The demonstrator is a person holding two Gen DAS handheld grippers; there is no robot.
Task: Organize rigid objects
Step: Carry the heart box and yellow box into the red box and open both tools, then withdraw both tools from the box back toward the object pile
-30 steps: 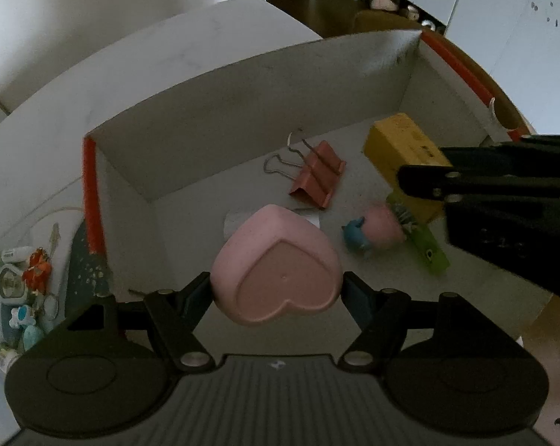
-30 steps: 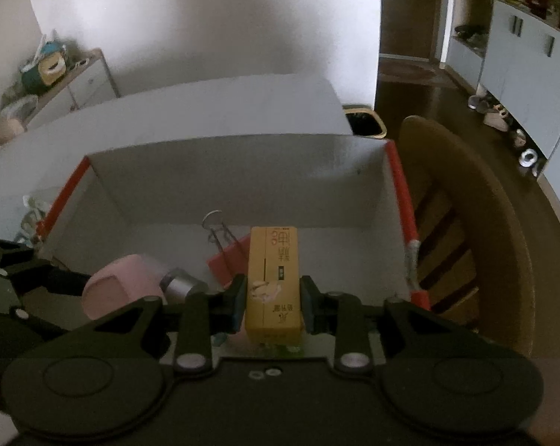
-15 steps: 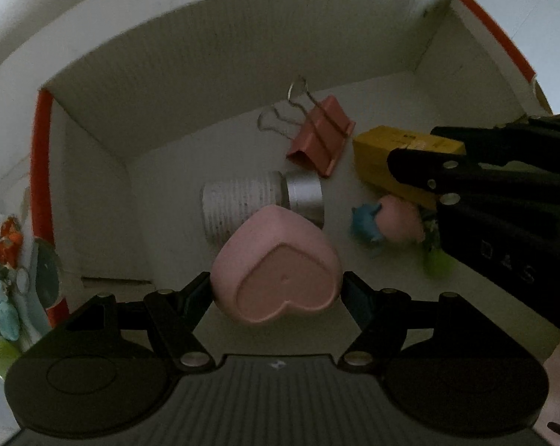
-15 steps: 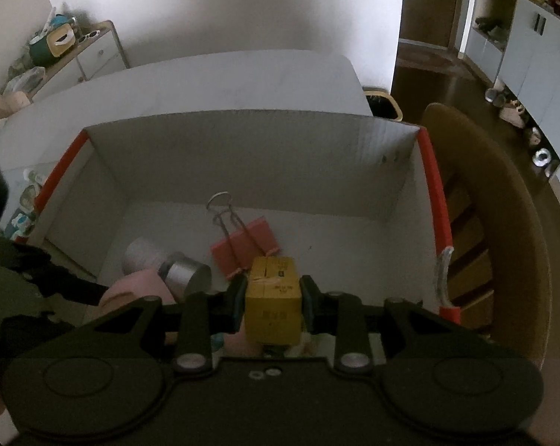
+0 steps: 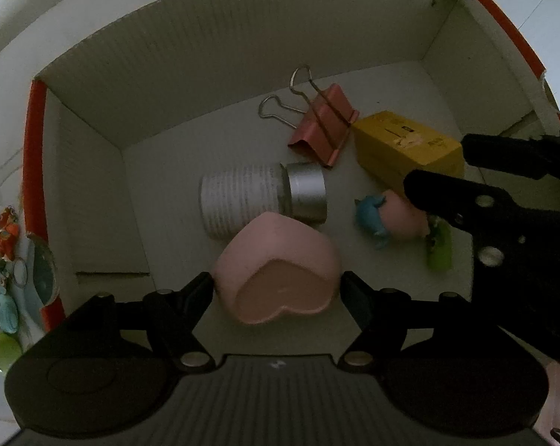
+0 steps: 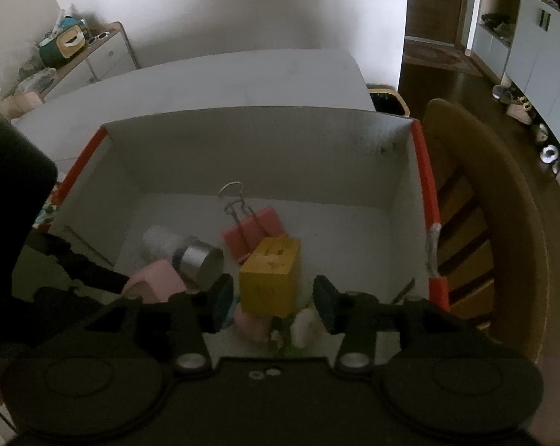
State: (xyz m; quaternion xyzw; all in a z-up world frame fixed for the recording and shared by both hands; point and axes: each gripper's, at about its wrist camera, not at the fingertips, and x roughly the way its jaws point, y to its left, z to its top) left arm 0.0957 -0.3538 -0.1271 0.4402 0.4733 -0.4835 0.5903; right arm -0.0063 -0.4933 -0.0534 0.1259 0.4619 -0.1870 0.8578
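A pink heart-shaped dish (image 5: 280, 275) hangs over the near part of a white cardboard box (image 5: 205, 74) with orange rims, and my left gripper (image 5: 276, 286) is shut on its sides. My right gripper (image 6: 273, 304) is opening. A yellow carton (image 6: 270, 278) rests on the box floor between its fingers (image 6: 222, 301), and a gap shows on both sides. In the left wrist view the right gripper (image 5: 438, 167) reaches in from the right beside the yellow carton (image 5: 402, 145). The heart dish (image 6: 157, 282) shows at lower left in the right wrist view.
Inside the box lie a pink binder clip (image 5: 322, 130), a white jar with a silver lid (image 5: 250, 193) on its side, a pink and blue toy (image 5: 395, 215) and a green piece (image 5: 440, 252). Small trinkets (image 5: 5, 260) sit outside its left wall. A wooden chair (image 6: 503, 223) stands to the right.
My right gripper's jaws have parted from the yellow carton, which now sits on the box floor. The left gripper has tipped further down over the box, still holding the heart dish.
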